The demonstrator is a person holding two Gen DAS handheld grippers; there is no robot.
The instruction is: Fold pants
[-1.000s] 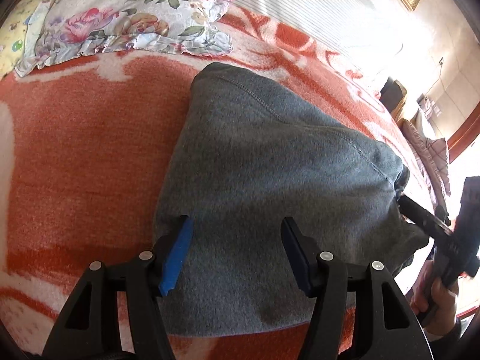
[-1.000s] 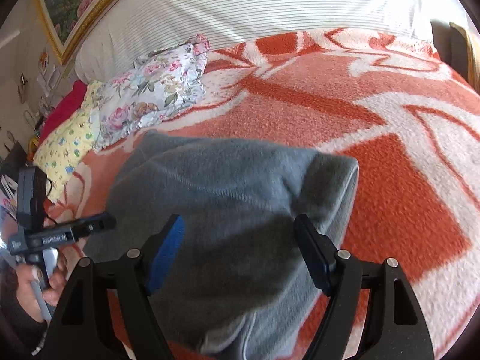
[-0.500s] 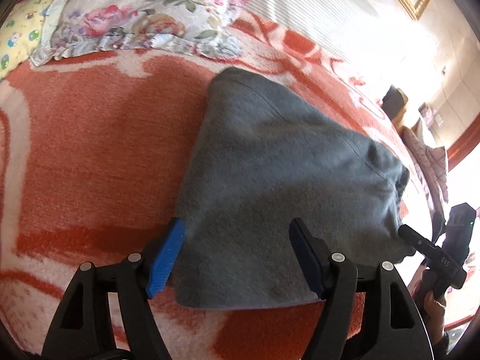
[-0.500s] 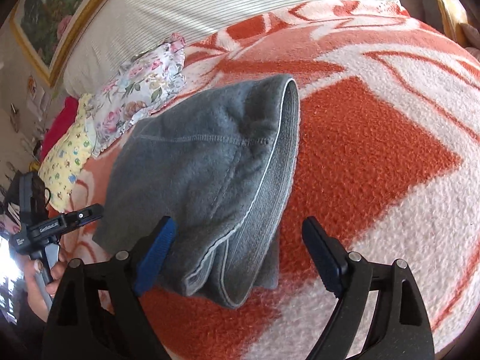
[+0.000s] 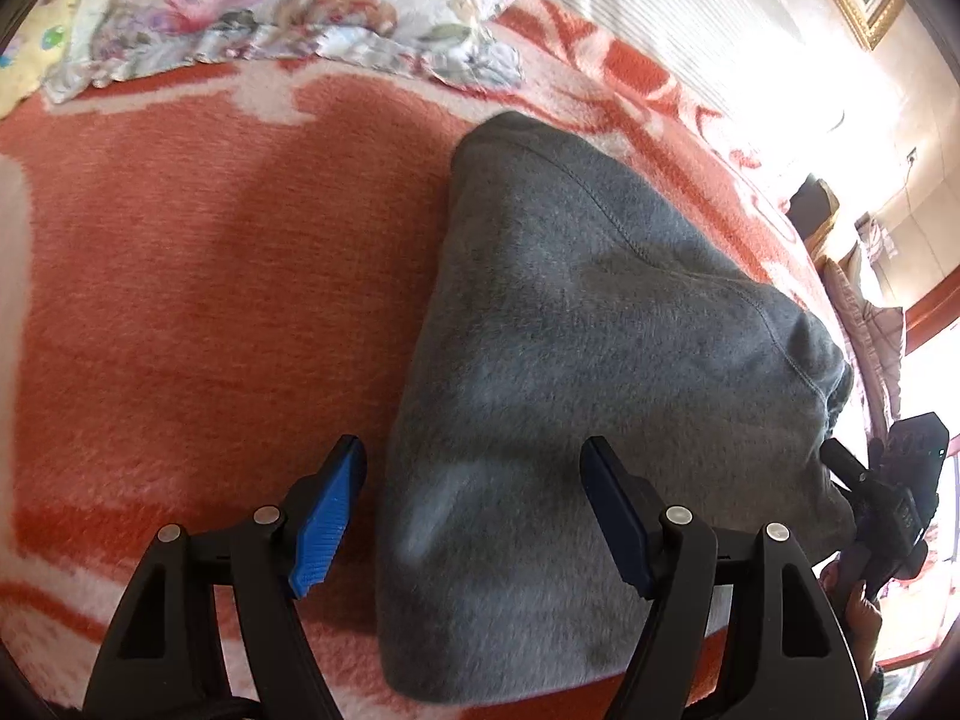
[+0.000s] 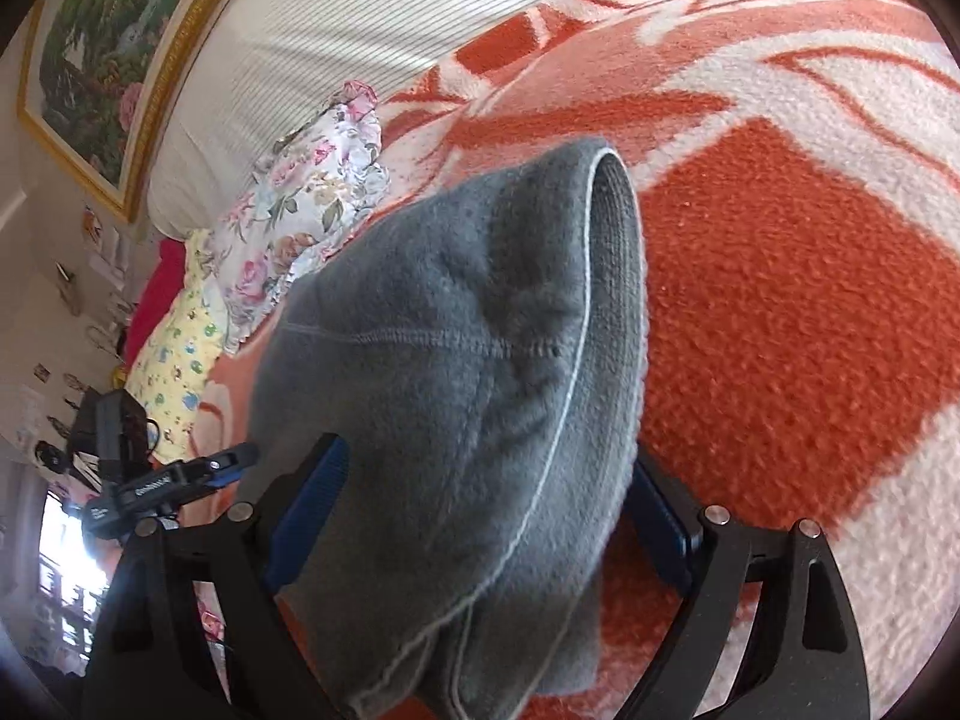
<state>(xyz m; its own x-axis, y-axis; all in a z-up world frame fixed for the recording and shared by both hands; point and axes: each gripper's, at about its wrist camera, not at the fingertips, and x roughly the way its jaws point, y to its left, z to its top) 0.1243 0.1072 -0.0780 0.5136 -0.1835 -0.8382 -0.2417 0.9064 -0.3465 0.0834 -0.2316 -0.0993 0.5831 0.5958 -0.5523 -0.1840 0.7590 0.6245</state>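
Grey fleece pants (image 5: 588, 372) lie folded into a thick stack on the red-and-white blanket (image 5: 198, 300). My left gripper (image 5: 471, 516) is open over the stack's near left edge; its left pad (image 5: 327, 516) is over the blanket and its right pad (image 5: 612, 516) over the cloth. In the right wrist view the pants' layered end (image 6: 480, 396), with its ribbed band (image 6: 618, 300), fills the gap between the jaws of my right gripper (image 6: 486, 510), which stands open wide. Each view shows the other gripper at its edge: the right gripper (image 5: 888, 504), the left gripper (image 6: 168, 486).
A floral pillow (image 5: 288, 0) and a yellow printed one (image 6: 174, 360) lie at the bed's head. Behind them are a white striped headboard cover (image 6: 372, 18) and a gold-framed picture (image 6: 102, 48). A person's hand (image 5: 858, 606) grips the right gripper's handle.
Both grippers have opened wider. The folded end has dropped flat onto the bed. My right gripper rolled and sank close over the pants' end; my left slid toward the stack's left edge.
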